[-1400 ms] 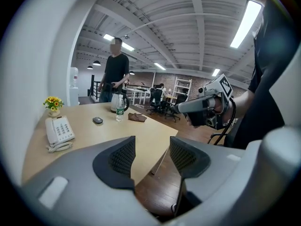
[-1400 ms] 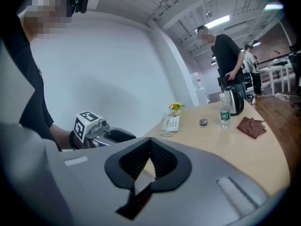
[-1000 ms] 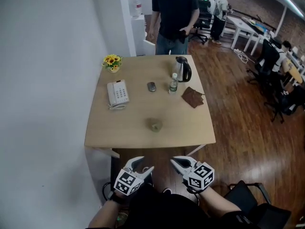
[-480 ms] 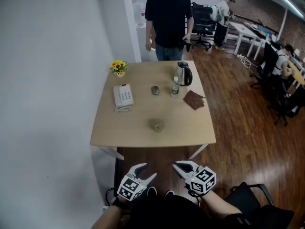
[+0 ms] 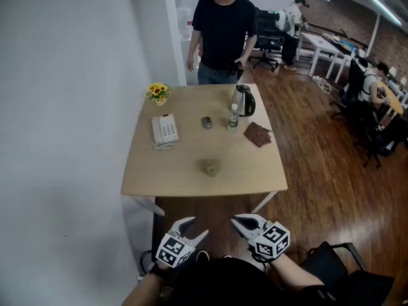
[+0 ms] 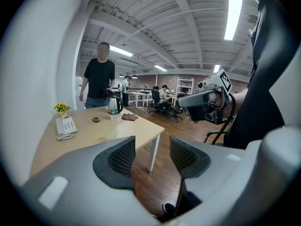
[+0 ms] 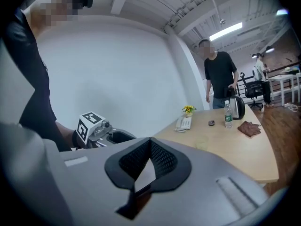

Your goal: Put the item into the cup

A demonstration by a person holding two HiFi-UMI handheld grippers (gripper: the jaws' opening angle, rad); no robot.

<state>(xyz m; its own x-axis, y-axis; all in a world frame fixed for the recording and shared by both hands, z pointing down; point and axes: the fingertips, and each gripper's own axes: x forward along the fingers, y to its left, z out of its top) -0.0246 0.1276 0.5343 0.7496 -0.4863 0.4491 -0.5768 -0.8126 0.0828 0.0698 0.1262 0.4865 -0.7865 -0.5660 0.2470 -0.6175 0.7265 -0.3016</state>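
Observation:
A small translucent cup (image 5: 209, 166) stands near the front middle of the wooden table (image 5: 255, 177); it also shows faintly in the right gripper view (image 7: 202, 141). Both grippers are held in front of the table's near edge, well short of it and above the floor. My left gripper (image 5: 194, 227) is open and empty, with dark floor showing between its pads (image 6: 123, 155). My right gripper (image 5: 236, 220) is shut with nothing between its jaws; its tips (image 7: 150, 140) meet. Each gripper shows in the other's view.
Farther back on the table are a white phone (image 5: 164, 130), yellow flowers (image 5: 157, 92), a mouse (image 5: 206, 122), a water bottle (image 5: 233, 117), a kettle (image 5: 243, 100) and a brown cloth (image 5: 258, 134). A person in black (image 5: 220, 34) stands behind the table. A white wall runs along the left.
The head view has drawn back a little, so the table sits higher and both grippers lower in the picture. The person behind the table has shifted slightly. Neither gripper's jaws have changed.

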